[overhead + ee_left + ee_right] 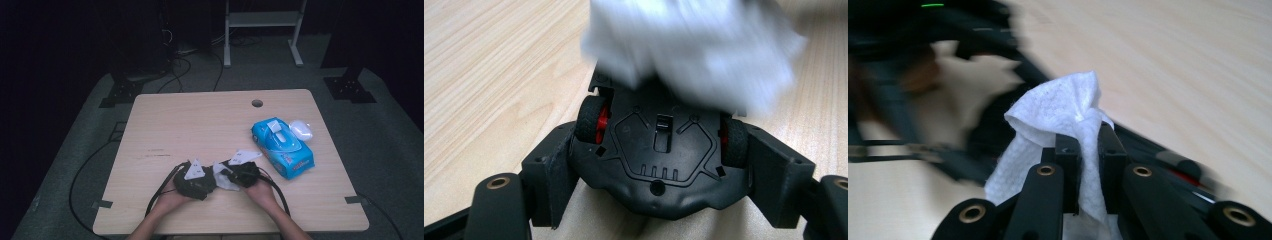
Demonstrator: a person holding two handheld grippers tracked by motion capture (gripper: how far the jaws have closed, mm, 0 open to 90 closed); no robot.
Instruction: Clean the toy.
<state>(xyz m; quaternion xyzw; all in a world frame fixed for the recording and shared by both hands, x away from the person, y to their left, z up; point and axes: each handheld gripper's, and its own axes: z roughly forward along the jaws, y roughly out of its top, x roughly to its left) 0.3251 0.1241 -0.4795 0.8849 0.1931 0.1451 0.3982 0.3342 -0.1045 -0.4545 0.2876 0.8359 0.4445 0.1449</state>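
We're looking straight down our right gripper [1089, 150], and its two black jaws are pinched tight on a white wipe [1060, 112]. The cloth bunches up above the jaw tips in a soft, crumpled peak, and a fold of it trails down on the left past the jaw arms. Brass-coloured rivets shine on the linkage at the bottom. Behind the wipe, blurred, sits a dark shape, the other gripper [908, 75], with a small green light at the top edge. A dark thing with a hint of red lies low at the right. Under it all runs the pale wooden table [1198, 65].
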